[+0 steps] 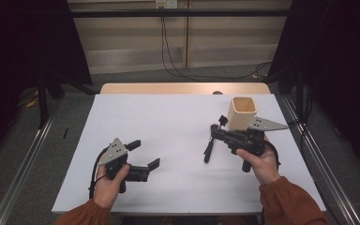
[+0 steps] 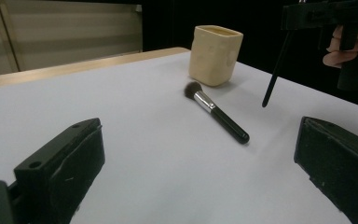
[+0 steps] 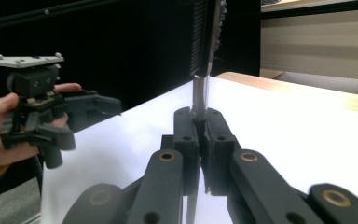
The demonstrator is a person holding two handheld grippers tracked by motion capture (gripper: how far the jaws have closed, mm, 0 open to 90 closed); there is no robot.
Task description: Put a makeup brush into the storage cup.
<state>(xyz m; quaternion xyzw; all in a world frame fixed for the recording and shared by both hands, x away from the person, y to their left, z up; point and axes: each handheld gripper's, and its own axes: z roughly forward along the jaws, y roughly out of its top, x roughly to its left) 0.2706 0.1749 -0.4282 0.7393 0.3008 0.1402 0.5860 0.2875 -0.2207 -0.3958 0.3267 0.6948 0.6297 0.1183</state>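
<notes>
From the high view, my right claw (image 1: 217,132) is pinching a thin brush (image 1: 209,149) near its head, so the dark handle hangs down toward the desk (image 1: 168,126) just beside the cup (image 1: 242,112); I judge this grip suits lifting the brush over the cup's rim and dropping it in handle first. My left claw (image 1: 146,153) sits spread and empty over the near left of the desk, well apart from the cup, seemingly waiting its turn. The desk is a plain white sheet with a strip of wood at its far edge; beyond it I see grey floor, a pale wall with cables trailing down, and black curtains on both sides. In the left gripper view, the jaws stand wide at the bottom corners with nothing between them, and they frame a second, thicker brush (image 2: 216,111) lying flat on the white top, bristles toward the cup (image 2: 214,55), near it but not touching. I take it as the next thing to pick. The other hand holds the thin brush (image 2: 274,78) aloft at the right, its tip clear of the surface. In the right gripper view, my right claw (image 3: 200,135) is pressed together on the thin brush (image 3: 201,91), whose metal neck rises straight up between the pads, with the left claw (image 3: 95,106) farther off against the dark curtain.
</notes>
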